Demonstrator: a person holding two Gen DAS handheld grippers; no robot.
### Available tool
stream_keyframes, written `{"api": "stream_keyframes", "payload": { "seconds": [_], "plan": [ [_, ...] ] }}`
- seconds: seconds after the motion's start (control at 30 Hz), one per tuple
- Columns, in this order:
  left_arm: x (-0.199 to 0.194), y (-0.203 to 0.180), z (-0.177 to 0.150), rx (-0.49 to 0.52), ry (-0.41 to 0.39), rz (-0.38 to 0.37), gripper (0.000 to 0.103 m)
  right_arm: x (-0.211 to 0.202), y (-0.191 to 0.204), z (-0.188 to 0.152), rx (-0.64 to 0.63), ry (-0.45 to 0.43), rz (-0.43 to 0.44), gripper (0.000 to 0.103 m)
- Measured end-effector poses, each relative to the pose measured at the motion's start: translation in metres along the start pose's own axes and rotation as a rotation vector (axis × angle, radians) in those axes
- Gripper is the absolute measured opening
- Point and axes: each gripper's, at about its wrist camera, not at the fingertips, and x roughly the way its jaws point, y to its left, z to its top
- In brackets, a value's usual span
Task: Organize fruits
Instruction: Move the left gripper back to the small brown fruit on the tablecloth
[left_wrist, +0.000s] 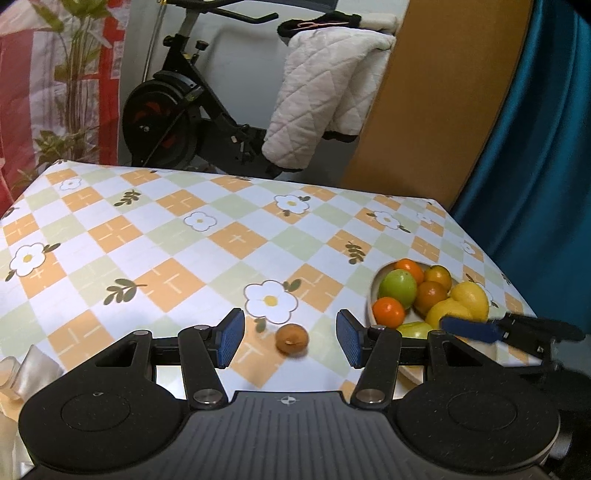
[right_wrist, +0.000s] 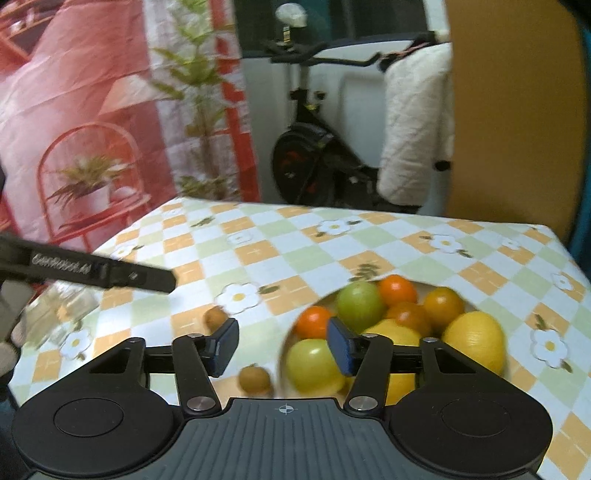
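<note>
Your left tongs (left_wrist: 290, 338) are apart w/ nothing pinched; a small brown fruit (left_wrist: 291, 339) sits on the tablecloth (left_wrist: 147, 236) right between the tips. Your right tongs (right_wrist: 282, 347) are apart too, empty. The fruit bowl (right_wrist: 286, 350) is just past their right tip.

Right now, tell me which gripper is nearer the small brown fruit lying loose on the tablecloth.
Left. The left gripper has the small brown fruit between its open fingers, not touching. The right gripper hangs further off, at the rim of the fruit bowl.
</note>
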Motion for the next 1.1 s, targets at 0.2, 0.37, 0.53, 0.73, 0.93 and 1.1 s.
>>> {"api": "stream_keyframes", "payload": {
  "seconds": [0.2,0.37,0.53,0.73,0.93,1.1],
  "plan": [
    [0.002,0.006,-0.009,-0.020,-0.002,0.001,0.057,0.016,0.021,-0.010,-0.056,0.080,0.035,0.033],
    [0.003,0.011,-0.015,-0.044,-0.001,-0.001,0.057,0.027,0.026,-0.014,-0.071,0.118,0.007,0.029],
    [0.003,0.014,-0.017,-0.058,-0.005,0.003,0.057,0.038,0.030,-0.014,-0.102,0.142,-0.018,0.029],
    [0.003,0.015,-0.018,-0.065,-0.006,0.001,0.057,0.047,0.036,-0.015,-0.131,0.163,-0.047,0.029],
    [0.006,0.016,-0.020,-0.074,0.002,-0.004,0.057,0.053,0.039,-0.019,-0.143,0.178,-0.047,0.025],
    [0.009,0.017,-0.021,-0.076,0.009,-0.004,0.057,0.055,0.039,-0.019,-0.142,0.168,-0.047,0.026]
  ]
}}
